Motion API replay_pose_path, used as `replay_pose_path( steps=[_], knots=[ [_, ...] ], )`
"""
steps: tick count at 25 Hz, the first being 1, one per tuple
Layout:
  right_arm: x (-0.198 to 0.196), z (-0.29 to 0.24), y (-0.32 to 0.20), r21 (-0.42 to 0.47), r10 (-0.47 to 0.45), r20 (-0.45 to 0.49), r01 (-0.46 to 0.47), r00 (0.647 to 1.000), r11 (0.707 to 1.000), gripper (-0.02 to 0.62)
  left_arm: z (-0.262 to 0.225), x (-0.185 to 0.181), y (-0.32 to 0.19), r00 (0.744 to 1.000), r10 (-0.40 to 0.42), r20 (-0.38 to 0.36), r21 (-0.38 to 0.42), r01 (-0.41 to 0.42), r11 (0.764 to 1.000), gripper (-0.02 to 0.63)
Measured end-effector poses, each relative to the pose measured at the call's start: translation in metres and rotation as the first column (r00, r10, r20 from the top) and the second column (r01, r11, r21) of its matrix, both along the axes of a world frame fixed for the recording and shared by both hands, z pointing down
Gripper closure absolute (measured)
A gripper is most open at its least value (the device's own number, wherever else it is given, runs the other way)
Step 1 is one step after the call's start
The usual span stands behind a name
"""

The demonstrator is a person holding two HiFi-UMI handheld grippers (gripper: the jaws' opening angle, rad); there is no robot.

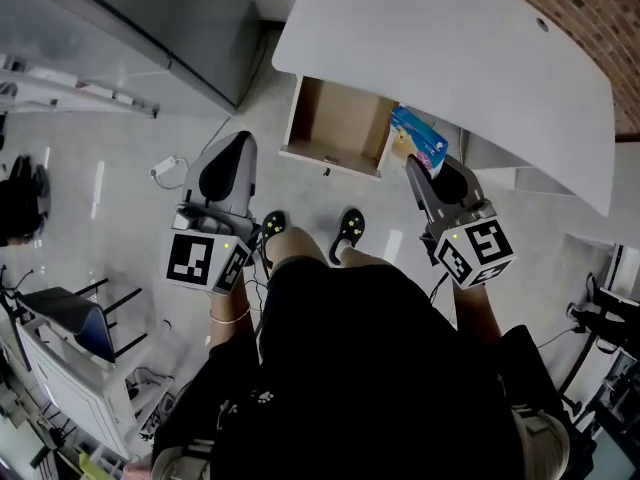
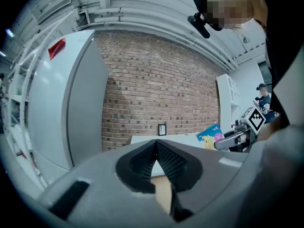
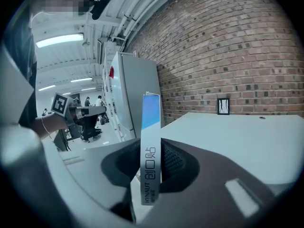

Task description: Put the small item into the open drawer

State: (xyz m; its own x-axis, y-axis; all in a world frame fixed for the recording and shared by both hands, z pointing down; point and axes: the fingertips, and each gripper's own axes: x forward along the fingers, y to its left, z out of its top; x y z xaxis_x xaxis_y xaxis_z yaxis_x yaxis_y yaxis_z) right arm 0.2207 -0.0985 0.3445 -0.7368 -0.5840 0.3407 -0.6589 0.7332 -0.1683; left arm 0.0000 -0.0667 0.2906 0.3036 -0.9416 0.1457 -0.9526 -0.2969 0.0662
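The small item [image 1: 420, 140] – a flat blue packet with a pink and yellow print – is clamped between the pads of the right tongs [image 1: 417, 166]. In the right gripper view the item [image 3: 151, 146] stands upright and edge-on between the pads, its blue upper end projecting above the right tongs [image 3: 151, 167]. In the head view it is held in the air over the right front corner of the open drawer [image 1: 335, 118], close to the edge of the white worktop [image 1: 450, 48]. It is not inside the drawer.

The drawer is pulled out from under the worktop; its brown interior is bare.

The left tongs [image 1: 238, 143] hang to the left of the drawer, well apart from the item. In the left gripper view the jaws of the left tongs [image 2: 156, 144] are together at the tips – nothing sits between them.

A brick wall [image 3: 228, 46] stands behind the worktop. A tall grey cabinet [image 1: 150, 18] stands at the left. The person's two shoes [image 1: 350, 226] rest on the pale floor [image 1: 130, 188] below the drawer front.
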Motion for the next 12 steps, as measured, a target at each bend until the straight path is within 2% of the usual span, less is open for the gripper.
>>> replay_pose_path(
  steps=[6, 12],
  knots=[
    [-0.005, 0.019, -0.005, -0.034, -0.069, -0.035, 0.068, 0.997, 0.997, 0.509, 0.006, -0.004, 0.013, 0.998, -0.068, 0.006, -0.037, 0.068, 0.997, 0.606],
    [-0.018, 0.036, -0.018, -0.055, -0.09, -0.055, 0.087, 0.994, 0.995, 0.511, 0.022, -0.018, 0.011, 0.995, -0.098, 0.014, -0.078, 0.099, 0.992, 0.606]
  ],
)
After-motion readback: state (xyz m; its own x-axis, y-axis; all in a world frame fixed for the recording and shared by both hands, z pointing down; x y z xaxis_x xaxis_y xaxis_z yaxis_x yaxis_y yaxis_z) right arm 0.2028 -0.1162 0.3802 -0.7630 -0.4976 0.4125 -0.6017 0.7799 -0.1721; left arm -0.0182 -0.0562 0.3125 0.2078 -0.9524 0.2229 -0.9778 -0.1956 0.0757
